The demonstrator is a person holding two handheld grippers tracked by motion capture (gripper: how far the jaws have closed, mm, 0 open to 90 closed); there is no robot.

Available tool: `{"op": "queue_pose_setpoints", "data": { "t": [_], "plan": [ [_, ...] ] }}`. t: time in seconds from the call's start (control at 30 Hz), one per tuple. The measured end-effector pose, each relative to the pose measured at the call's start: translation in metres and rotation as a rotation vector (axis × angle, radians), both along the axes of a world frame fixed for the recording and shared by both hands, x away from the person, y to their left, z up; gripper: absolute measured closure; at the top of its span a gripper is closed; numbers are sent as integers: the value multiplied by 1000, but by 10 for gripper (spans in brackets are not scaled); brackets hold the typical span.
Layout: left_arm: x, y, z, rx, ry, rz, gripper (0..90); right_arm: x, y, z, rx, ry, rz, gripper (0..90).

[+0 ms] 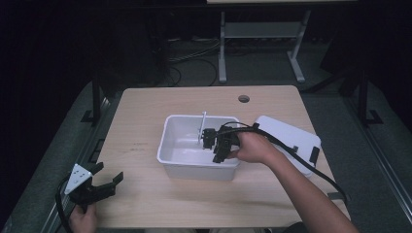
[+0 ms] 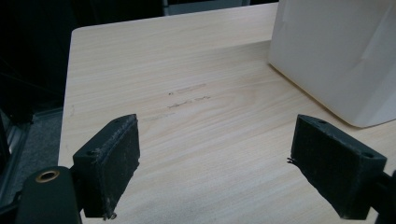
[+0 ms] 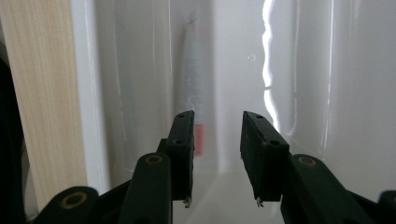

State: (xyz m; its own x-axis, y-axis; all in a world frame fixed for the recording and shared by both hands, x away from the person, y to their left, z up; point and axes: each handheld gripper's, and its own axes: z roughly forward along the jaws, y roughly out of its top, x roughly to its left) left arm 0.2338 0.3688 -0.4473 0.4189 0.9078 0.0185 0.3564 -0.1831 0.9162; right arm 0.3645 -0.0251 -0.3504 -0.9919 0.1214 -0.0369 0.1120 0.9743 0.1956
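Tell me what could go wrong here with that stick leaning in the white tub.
The right gripper is open inside the tub, and the thin stick leans on the far wall, so it may slide or tip. It also lies beside the jaws rather than between them, so closing now could miss it. The lid close behind the forearm could get bumped.
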Motion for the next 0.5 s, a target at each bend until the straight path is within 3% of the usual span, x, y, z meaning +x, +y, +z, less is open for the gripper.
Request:
{"op": "queue_pose_setpoints", "data": {
  "t": [0.5],
  "plan": [
    [0,-1,0,1,-1,-1,151,0,-17,34,49,-40,-31,589]
  ]
}}
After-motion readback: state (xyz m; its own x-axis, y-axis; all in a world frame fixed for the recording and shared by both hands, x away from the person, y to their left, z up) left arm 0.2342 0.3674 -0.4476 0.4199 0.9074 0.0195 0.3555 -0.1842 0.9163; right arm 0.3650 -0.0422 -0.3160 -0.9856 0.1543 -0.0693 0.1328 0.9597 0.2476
